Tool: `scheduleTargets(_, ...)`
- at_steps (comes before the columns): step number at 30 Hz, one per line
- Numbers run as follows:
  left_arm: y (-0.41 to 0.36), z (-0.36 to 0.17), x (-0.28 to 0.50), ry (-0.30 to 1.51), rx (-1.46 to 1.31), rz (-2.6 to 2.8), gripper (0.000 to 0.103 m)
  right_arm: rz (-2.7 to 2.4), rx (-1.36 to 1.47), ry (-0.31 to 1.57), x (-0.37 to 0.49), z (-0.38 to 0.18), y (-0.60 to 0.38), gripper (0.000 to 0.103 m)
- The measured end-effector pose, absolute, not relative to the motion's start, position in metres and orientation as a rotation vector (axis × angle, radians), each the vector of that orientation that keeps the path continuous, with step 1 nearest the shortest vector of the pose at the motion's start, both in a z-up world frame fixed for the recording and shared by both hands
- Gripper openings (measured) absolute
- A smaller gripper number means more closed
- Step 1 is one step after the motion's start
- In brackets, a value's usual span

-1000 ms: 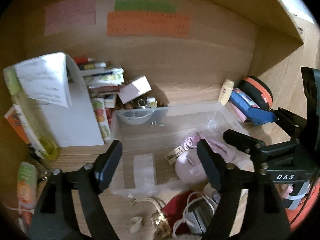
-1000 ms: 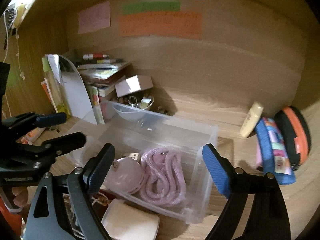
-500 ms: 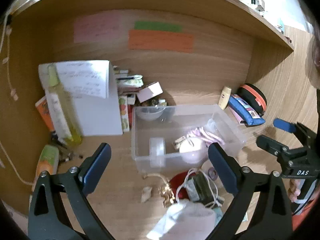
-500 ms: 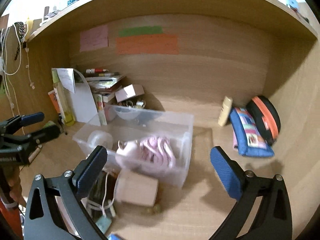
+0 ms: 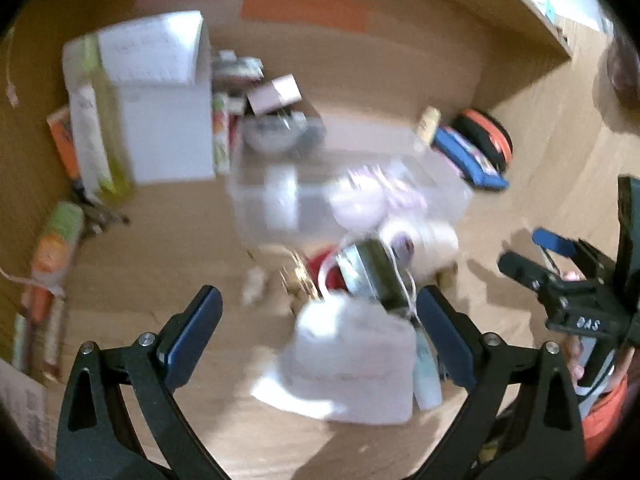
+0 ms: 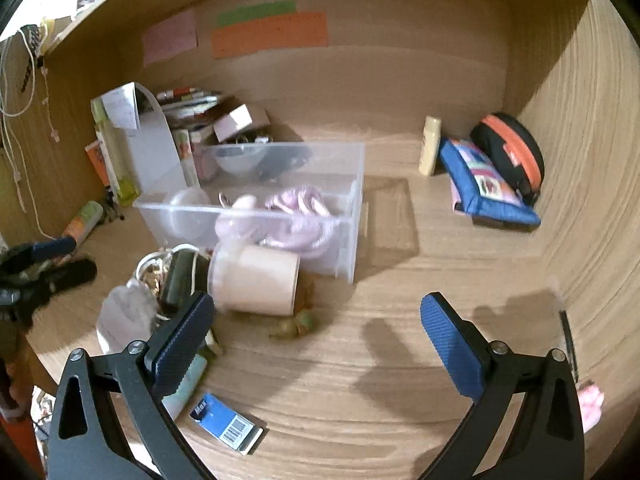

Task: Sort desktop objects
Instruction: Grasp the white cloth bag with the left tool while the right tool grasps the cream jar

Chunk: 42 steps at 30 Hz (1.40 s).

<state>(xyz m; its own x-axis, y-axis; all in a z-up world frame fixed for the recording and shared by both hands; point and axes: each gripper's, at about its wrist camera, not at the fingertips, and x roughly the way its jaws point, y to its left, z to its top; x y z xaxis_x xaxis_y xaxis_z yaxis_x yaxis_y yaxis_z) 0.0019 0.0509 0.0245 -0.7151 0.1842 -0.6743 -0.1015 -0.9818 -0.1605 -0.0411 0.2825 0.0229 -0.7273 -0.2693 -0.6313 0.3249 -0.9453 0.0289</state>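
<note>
Between your two grippers, left gripper and right gripper, both spread wide and empty, loose clutter sits before the clear bin on the surface. You seem between picks; next, choose one item, perhaps the beige cup.

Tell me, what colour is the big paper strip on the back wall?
Orange, clearest in the right wrist view.

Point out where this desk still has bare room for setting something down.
Bare wood lies right of the clear bin, between it and the blue pouch, running forward to the right gripper. Crowded: the pile before the bin around the beige cup, and the back-left corner by the books.
</note>
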Motion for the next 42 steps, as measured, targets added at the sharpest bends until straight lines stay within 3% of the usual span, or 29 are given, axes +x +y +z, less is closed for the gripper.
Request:
scheduleTargets(9, 0.072, -0.019, -0.005, -0.157, -1.253, 2.689, 0.099, -2.592, 1.027, 0.125, -0.049, 0.000, 0.269, 0.103)
scheduleTargets(13, 0.073, -0.030, -0.010, -0.235, -1.311, 2.600, 0.099, -2.572, 1.052, 0.119, -0.060, -0.004, 0.260, 0.103)
scheduleTargets(26, 0.092, -0.037, -0.020, 0.054, -1.351, 2.622, 0.098, -2.541, 1.102, 0.141, -0.102, -0.011, 0.226, 0.100)
scheduleTargets(30, 0.099, -0.036, -0.023, 0.146, -1.334, 2.625, 0.079, -2.500, 1.148, 0.071, -0.111, -0.019, 0.229, 0.083)
scheduleTargets(34, 0.097, -0.034, -0.022, 0.141, -1.304, 2.628, 0.074, -2.456, 1.144, 0.037, -0.109, -0.022, 0.230, 0.067)
scheduleTargets(42, 0.083, -0.030, -0.018, 0.012, -1.254, 2.696, 0.066, -2.455, 1.121, -0.026, -0.106, -0.017, 0.239, 0.064)
